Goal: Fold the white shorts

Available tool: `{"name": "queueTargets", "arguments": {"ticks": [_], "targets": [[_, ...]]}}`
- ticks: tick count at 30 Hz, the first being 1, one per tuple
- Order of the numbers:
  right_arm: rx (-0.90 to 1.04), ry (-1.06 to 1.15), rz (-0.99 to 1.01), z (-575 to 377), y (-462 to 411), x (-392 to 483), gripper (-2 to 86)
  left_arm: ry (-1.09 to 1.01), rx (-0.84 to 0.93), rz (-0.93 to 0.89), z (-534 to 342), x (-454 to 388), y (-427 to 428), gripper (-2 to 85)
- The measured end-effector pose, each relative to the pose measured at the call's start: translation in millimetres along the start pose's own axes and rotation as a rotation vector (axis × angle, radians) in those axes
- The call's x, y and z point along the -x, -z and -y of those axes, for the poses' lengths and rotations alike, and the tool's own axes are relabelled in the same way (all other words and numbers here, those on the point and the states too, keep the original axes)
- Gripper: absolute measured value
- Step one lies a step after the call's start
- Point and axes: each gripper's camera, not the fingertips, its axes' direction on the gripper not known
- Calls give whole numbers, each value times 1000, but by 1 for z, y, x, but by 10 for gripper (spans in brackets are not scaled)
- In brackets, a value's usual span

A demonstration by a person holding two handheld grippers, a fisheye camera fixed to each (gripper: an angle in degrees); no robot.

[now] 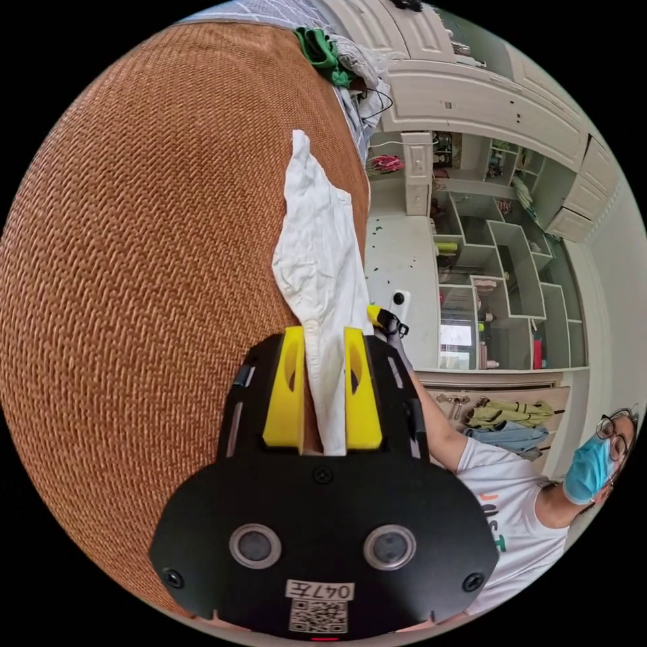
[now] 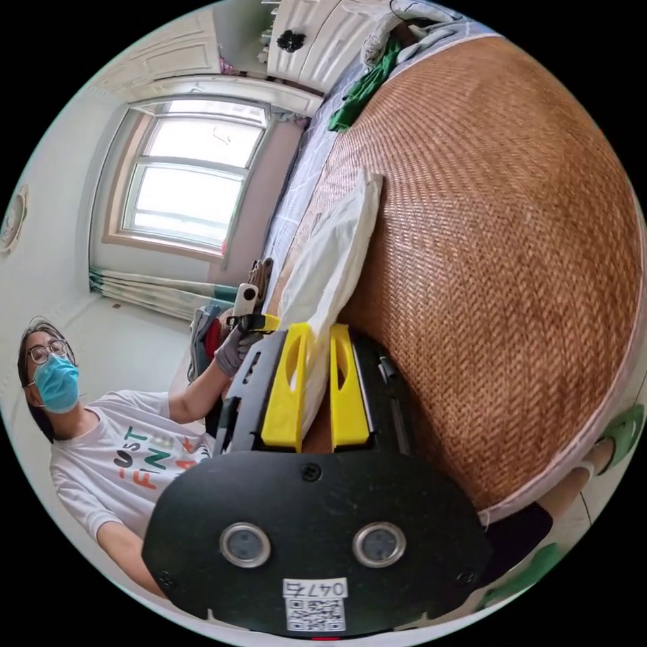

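White shorts are lying on the woven mat; I'm seeing my left gripper and right gripper pinching them in narrow jaws. Green clothes are sitting at the far end.

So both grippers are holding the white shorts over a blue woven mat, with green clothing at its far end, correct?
Not quite: the woven mat is orange-brown, not blue, as the left gripper view shows. The rest holds: the left gripper and right gripper hold the white shorts, green clothing beyond.
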Motion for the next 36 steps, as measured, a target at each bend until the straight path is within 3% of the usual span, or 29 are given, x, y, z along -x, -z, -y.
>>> {"name": "queueTargets", "arguments": {"ticks": [4, 8, 11, 14, 17, 19, 21, 23, 25, 32, 36], "targets": [[-103, 123, -21, 23, 1, 75, -8, -43, -84, -107, -4, -8, 33, -4], [-232, 418, -19, 59, 26, 201, -7, -265, -222, -194, 3, -73, 99, -9], [-272, 714, -122, 67, 35, 313, -3, -531, -275, -36, 8, -160, 141, -9], [-175, 932, -264, 46, 11, 399, -1, -697, -285, 83, 3, -208, 164, -7], [25, 1005, -399, 5, -59, 439, 2, -631, -177, 68, 4, -180, 175, -4], [140, 990, -460, -27, -115, 442, 10, -489, -104, 77, 2, -143, 179, -5], [276, 940, -490, -53, -170, 437, 31, -279, -111, 215, -18, -98, 194, -9], [466, 848, -458, -72, -216, 430, 69, -199, -133, 295, -42, -87, 201, -9], [480, 773, -435, -75, -215, 432, 80, -203, -109, 326, -59, -98, 194, -10], [99, 440, -528, -44, -74, 416, 65, -408, 151, 495, -78, -232, 67, -10], [-36, 201, -587, -22, -27, 366, 88, -514, 173, 579, -91, -250, -4, -10]]}}
